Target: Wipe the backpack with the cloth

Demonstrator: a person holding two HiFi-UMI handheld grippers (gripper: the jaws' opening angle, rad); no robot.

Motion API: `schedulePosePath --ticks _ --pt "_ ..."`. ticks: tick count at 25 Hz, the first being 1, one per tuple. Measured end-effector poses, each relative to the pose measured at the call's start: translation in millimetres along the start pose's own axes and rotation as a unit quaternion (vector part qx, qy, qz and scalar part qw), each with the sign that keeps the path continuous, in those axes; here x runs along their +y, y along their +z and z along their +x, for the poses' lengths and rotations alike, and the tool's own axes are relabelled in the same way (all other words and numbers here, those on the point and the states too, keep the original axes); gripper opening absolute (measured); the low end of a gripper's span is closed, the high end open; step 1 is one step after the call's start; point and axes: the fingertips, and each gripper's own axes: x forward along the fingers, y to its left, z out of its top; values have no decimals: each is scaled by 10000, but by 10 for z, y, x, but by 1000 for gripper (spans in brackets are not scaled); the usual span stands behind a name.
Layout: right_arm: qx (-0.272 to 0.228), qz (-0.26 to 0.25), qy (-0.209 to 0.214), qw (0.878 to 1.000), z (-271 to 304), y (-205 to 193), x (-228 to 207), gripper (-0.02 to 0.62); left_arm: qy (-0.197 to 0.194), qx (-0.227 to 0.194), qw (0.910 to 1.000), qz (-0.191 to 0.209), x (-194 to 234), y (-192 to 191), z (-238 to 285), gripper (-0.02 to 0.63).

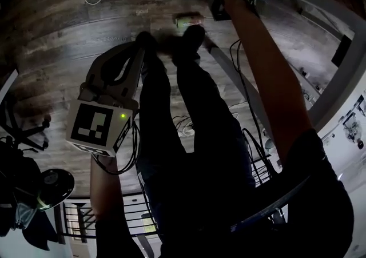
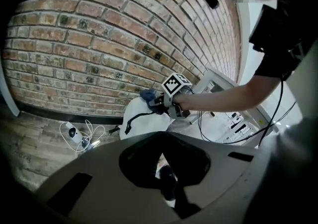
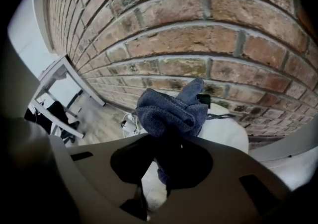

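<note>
The white backpack [image 3: 226, 136] stood on the floor against the brick wall [image 3: 198, 44], so I reached my right arm out to it. My right gripper [image 3: 171, 166] pinched the blue cloth [image 3: 171, 111], bunched ahead of the jaws so fabric would meet the pack's top first; whether it touched, I couldn't tell. My left gripper [image 2: 168, 182] hung by my leg, jaws pressed together on nothing, likely spare for now.

Brick wall [image 2: 99, 44] — dark wood-plank floor [image 1: 68, 51].
</note>
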Motion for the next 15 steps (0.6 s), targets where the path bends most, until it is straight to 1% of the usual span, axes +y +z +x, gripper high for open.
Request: schedulePosePath --ticks 4,7,9,12,15 --pt "124 37 653 9978 -26 -9 493 74 75 -94 9999 43 -44 -24 -47 -2" --pt "224 83 1158 9930 -66 -17 861 74 106 -185 9997 115 -87 -3 -96 -2" --pt "240 156 1485 9885 -173 3 1074 74 159 -219 9995 152 -109 41 -222 -2" --pt "52 415 1941 9801 -658 141 1266 74 242 -241 9992 224 -265 216 -499 -2" --pt "-516 661 2194 9720 -1555 449 1313 74 93 -414 9973 597 -487 608 -732 -2"
